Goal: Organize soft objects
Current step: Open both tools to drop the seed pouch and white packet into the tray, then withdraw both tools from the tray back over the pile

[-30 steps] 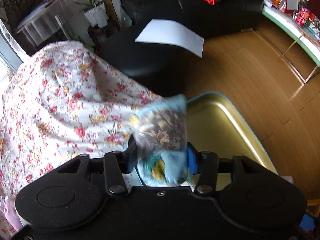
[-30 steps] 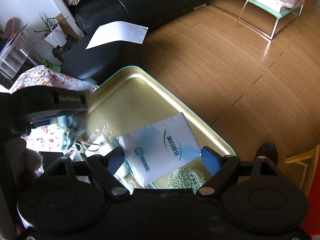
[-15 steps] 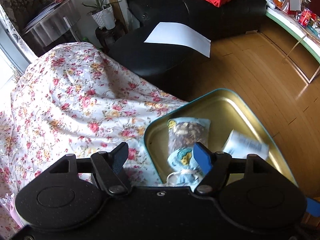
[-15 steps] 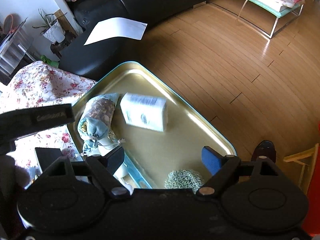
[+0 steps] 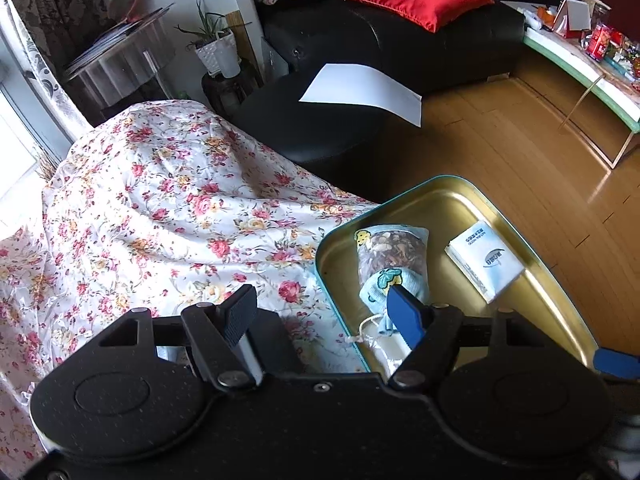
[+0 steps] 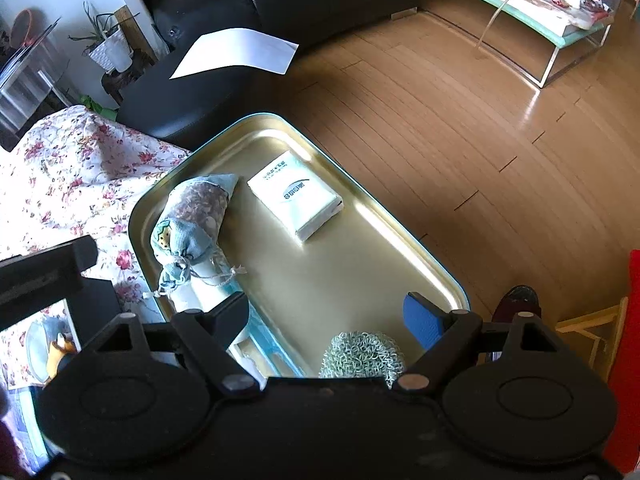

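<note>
I hold a pair of tongs in each hand above a gold metal tray (image 6: 420, 248) that sits at the edge of a flowered cloth (image 5: 160, 208). My left tongs (image 5: 324, 312) are spread wide and hold nothing; one finger is over the cloth just beside the tray's near rim, the other over the tray. My right tongs (image 6: 324, 316) are also spread wide and empty, hanging over the near end of the tray.

Inside the tray, a small blue drawstring pouch (image 6: 196, 216) filled with dried bits lies along the side next to the cloth, its tied neck pointing toward me. Just beside it, toward the tray's middle, a white tissue pack (image 6: 296, 196) lies flat, apart from the pouch. At the tray's near end, between my right tongs' fingers, sits a pale green knitted scrubber (image 6: 362, 354). Beyond the tray are a wooden floor (image 6: 440, 120) and a black sofa (image 5: 400, 52).
</note>
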### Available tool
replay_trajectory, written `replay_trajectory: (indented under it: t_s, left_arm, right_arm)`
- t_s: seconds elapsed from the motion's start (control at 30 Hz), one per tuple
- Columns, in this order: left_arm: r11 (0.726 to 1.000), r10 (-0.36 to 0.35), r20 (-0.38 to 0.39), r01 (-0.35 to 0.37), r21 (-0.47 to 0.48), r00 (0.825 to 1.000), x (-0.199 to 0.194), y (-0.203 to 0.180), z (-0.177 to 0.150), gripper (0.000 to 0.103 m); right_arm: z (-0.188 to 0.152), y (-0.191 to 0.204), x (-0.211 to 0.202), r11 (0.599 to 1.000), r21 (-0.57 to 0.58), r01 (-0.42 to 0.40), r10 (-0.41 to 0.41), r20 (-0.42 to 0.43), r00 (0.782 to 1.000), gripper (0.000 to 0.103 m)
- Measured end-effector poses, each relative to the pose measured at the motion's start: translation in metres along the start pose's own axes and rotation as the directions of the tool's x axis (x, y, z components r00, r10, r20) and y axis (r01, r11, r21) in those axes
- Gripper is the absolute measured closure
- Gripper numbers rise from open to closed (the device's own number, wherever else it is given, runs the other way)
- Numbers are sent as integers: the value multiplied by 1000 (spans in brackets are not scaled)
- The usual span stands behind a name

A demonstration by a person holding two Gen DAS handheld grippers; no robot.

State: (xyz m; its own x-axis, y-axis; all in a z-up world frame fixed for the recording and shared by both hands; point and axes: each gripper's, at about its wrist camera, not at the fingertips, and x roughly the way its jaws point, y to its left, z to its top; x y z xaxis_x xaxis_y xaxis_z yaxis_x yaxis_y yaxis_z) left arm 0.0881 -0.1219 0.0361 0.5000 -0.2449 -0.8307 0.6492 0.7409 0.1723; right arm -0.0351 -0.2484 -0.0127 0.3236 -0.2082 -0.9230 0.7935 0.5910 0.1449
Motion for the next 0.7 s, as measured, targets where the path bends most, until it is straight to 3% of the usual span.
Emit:
replay_trajectory:
  t_s: [0.2, 0.3, 0.47, 0.7]
  left_arm:
    - [1000, 2, 26, -2, -1, 1000, -17, 13, -9, 33]
    - [1000, 5, 37, -5, -12, 999, -26, 23, -16, 23]
    - [999, 27, 51, -27, -17, 998, -39, 43, -33, 23]
    - [997, 48, 14, -47, -54, 999, -50, 84, -68, 23]
  right_arm:
    - [-5, 4, -2, 999, -37, 6, -6, 3, 1000, 18]
    - [-10, 9, -4, 998, -69, 2, -2, 5, 1000, 18]
    - [-20, 17, -5, 992, -128, 15, -16, -3, 1000, 18]
    - [-33, 29, -8, 980, -197, 30, -31, -1, 1000, 18]
